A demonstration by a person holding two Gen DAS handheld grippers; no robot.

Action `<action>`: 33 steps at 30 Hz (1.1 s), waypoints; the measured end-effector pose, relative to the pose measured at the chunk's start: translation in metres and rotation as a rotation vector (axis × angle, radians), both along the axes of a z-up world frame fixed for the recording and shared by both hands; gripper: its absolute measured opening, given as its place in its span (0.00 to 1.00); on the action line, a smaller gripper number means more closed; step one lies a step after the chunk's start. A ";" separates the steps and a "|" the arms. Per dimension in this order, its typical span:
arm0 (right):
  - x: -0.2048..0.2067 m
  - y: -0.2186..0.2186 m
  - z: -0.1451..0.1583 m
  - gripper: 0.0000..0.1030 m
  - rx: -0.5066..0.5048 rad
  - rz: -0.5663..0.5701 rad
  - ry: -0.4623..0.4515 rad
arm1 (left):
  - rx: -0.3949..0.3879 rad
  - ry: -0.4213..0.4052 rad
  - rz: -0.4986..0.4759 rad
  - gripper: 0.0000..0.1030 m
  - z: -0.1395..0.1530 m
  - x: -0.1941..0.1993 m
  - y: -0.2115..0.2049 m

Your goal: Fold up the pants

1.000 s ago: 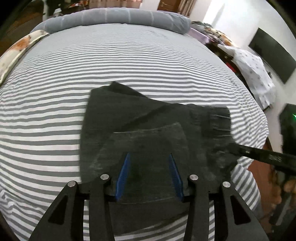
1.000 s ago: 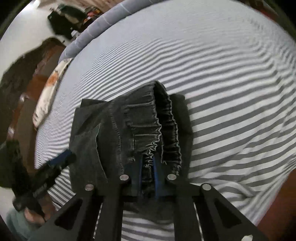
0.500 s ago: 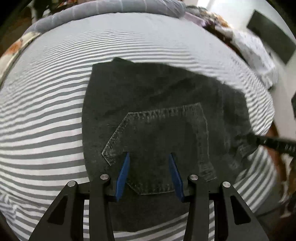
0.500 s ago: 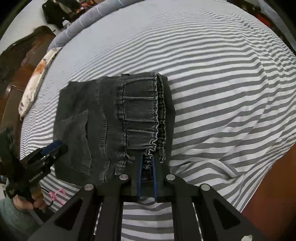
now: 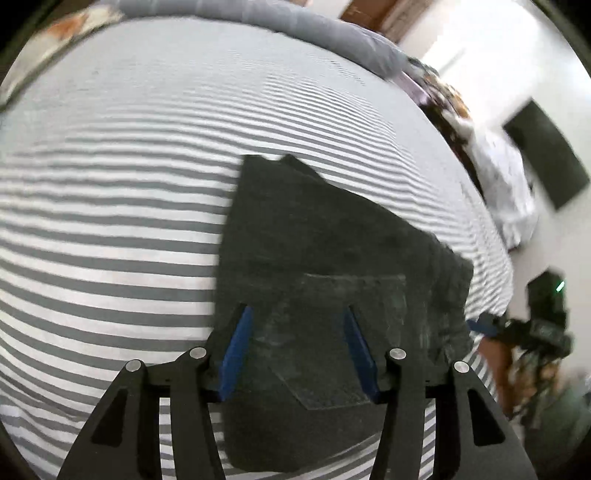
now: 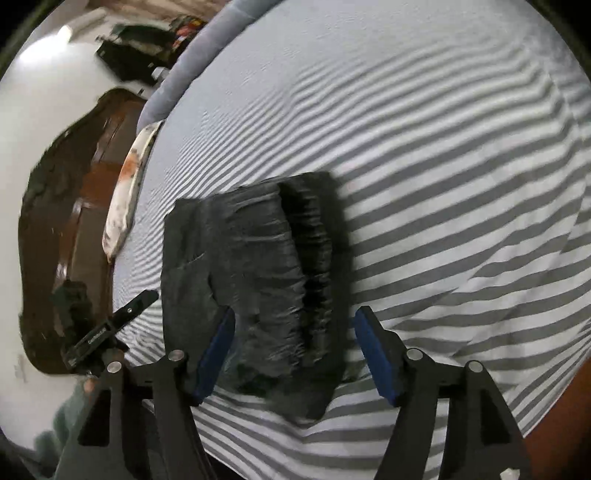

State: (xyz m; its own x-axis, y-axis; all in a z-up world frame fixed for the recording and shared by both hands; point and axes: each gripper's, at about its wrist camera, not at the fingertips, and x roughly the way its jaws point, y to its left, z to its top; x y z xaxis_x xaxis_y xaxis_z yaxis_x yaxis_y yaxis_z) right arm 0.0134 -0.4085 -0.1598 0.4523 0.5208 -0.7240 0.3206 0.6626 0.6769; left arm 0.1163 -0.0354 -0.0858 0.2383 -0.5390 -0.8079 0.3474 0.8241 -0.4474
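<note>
A home bedroom: a striped-sheeted bed (image 5: 129,206), grey bolster (image 5: 295,33), and dark wooden headboard (image 6: 62,229).

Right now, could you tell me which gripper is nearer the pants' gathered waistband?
Right. The right gripper straddles the waistband, jaws just opened; the left gripper is over the back pocket.

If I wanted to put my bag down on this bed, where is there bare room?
Plenty: the striped sheet lies bare between the folded dark pants and the grey bolster at the head, and also on the side beyond the pants' gathered waistband. It is crowded only at the near edge, around the pants.
</note>
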 end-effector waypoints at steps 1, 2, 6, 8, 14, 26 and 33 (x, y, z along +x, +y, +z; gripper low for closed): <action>0.000 -0.003 -0.003 0.65 0.022 0.002 0.004 | -0.015 0.029 0.012 0.52 -0.005 0.006 0.006; 0.001 -0.006 -0.009 0.65 0.042 0.001 0.011 | -0.023 0.054 0.025 0.52 -0.010 0.011 0.012; 0.012 -0.008 -0.020 0.65 0.082 0.029 -0.013 | -0.035 0.123 0.038 0.52 -0.028 0.021 0.021; 0.020 -0.006 -0.026 0.65 0.107 0.060 -0.038 | -0.047 0.154 0.019 0.52 -0.034 0.025 0.019; 0.039 0.007 -0.038 0.53 0.129 0.133 -0.039 | -0.064 0.173 -0.018 0.53 -0.038 0.027 0.018; 0.056 0.036 -0.032 0.55 0.049 0.193 -0.039 | 0.068 0.047 -0.081 0.54 -0.029 0.013 0.000; 0.057 0.044 -0.027 0.55 -0.026 0.181 -0.026 | 0.056 0.013 -0.071 0.32 -0.031 0.008 0.001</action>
State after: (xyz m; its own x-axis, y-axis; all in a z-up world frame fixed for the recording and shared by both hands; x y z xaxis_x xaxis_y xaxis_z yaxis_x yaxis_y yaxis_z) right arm 0.0703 -0.3645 -0.1867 0.3715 0.5771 -0.7272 0.1766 0.7250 0.6657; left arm 0.1244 -0.0342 -0.1167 0.1900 -0.5080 -0.8401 0.4005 0.8214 -0.4061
